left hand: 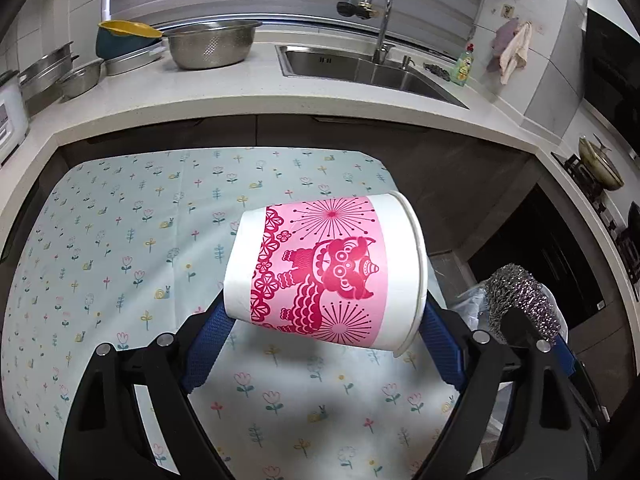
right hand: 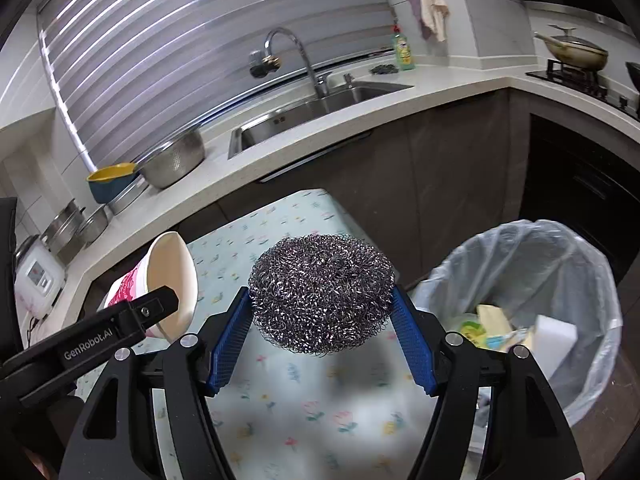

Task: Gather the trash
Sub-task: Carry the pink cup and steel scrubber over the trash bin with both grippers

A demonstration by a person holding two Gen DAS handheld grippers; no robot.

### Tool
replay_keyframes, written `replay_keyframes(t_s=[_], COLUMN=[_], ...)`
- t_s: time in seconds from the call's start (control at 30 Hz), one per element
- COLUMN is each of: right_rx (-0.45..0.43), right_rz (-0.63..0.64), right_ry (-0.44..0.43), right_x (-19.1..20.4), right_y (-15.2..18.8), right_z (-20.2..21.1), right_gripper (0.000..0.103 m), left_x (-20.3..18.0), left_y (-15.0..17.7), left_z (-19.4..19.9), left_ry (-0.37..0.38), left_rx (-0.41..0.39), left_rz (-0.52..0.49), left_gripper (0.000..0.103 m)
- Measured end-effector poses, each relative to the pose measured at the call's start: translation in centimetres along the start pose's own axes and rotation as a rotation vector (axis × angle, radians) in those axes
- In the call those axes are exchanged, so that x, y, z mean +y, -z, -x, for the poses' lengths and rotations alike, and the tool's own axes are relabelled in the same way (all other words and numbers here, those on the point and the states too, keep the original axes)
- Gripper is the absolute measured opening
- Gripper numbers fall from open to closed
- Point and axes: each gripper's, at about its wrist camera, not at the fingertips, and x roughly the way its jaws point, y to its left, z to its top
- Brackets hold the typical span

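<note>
My left gripper point(left hand: 322, 322) is shut on a white paper cup point(left hand: 326, 270) with a pink and red print, held on its side above the flowered tablecloth point(left hand: 120, 248). The cup also shows in the right wrist view point(right hand: 170, 280), mouth towards the camera. My right gripper point(right hand: 322, 308) is shut on a steel wool scourer point(right hand: 322, 290), held above the table's right part. The scourer also shows in the left wrist view point(left hand: 520, 300). A bin point(right hand: 532, 256) lined with a clear bag stands right of the table, holding a white sponge point(right hand: 556, 340) and other scraps.
A white counter point(left hand: 240, 92) runs behind the table with a steel sink point(left hand: 360, 68), tap point(left hand: 382, 16), a colander bowl point(left hand: 212, 44), pots and a yellow-blue basin point(left hand: 124, 40). A detergent bottle point(right hand: 404, 50) stands by the sink. A pan point(right hand: 572, 54) sits on the stove at right.
</note>
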Motion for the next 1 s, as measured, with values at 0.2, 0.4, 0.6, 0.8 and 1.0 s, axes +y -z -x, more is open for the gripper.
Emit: replay_keyframes(t_s=[0.2, 0.4, 0.6, 0.8, 1.0], right_rx=[-0.026, -0.047, -0.064, -0.081, -0.096], right_rz=[-0.034, -0.076, -0.13, -0.159, -0.199], right_ry=[0.052, 0.107, 0.148, 0.187, 0.212], right_x=[-4.7, -9.1, -12.9, -15.8, -18.0], right_y=[0.0, 0.2, 0.5, 0.8, 0.8], right_z=[2.8, 4.9, 6.6, 8.1, 8.9], right_gripper=[0.066, 0.066, 0.066, 0.066, 0.066], left_x=[-4.6, -9.0, -13.3, -17.0, -19.3], left_y=[1.4, 3.0, 4.4, 5.8, 6.9], left_z=[0.7, 0.9, 0.9, 0.4, -0.7], left_ry=[0.031, 0.064, 0.102, 0.138, 0.161], left_rx=[0.003, 0.011, 0.027, 0.048, 0.088], left_rz=[-0.071, -0.152, -0.238, -0.324, -0.379], left_gripper=[0.083, 0.083, 0.083, 0.084, 0.084])
